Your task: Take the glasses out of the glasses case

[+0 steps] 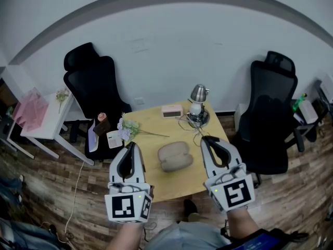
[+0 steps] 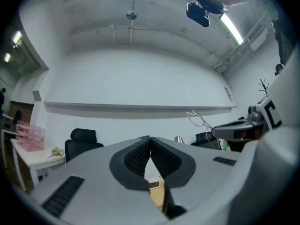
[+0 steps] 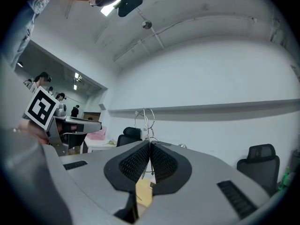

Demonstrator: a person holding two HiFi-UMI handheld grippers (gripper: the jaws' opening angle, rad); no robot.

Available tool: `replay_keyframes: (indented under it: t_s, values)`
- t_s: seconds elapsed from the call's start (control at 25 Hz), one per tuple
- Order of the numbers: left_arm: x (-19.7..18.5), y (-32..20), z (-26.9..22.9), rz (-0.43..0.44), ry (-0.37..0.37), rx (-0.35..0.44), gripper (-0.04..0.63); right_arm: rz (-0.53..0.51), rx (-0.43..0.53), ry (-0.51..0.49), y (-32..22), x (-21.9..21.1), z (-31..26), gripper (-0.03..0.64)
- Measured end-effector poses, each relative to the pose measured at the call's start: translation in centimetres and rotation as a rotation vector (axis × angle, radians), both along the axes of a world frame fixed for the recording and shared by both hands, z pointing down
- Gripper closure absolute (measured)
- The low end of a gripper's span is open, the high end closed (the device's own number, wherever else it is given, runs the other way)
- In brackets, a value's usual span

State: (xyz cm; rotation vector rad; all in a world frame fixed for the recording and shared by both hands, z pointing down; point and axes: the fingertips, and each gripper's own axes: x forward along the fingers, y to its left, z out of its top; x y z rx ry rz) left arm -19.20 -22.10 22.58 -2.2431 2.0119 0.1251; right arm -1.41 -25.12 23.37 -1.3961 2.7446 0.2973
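1. Above the desk (image 1: 156, 123), right gripper (image 3: 150, 144) — jaws clenched on the glasses (image 3: 146, 121), whose thin wire frame stands up from the tips.
2. Left gripper (image 2: 150, 138): jaws pressed together, nothing between them.
3. Glasses case (image 1: 175, 156): on the desk, between both grippers, well below the glasses.
4. Handling — hold lightly and level; the wire probably bends easily. Move clear of the case before lowering.

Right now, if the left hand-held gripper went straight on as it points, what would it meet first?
Probably the white wall: the left hand-held gripper aims over the table, between black chair and lamp. Depth unclear.
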Motion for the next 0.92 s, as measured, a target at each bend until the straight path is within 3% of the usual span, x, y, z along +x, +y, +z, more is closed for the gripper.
replay_keyframes:
  t_s: [0.92]
  values:
    - [0.47,-0.09,0.07,-0.009,-0.001,-0.001,0.589,-0.015,0.016,-0.007,0.15,0.11,-0.44,0.592]
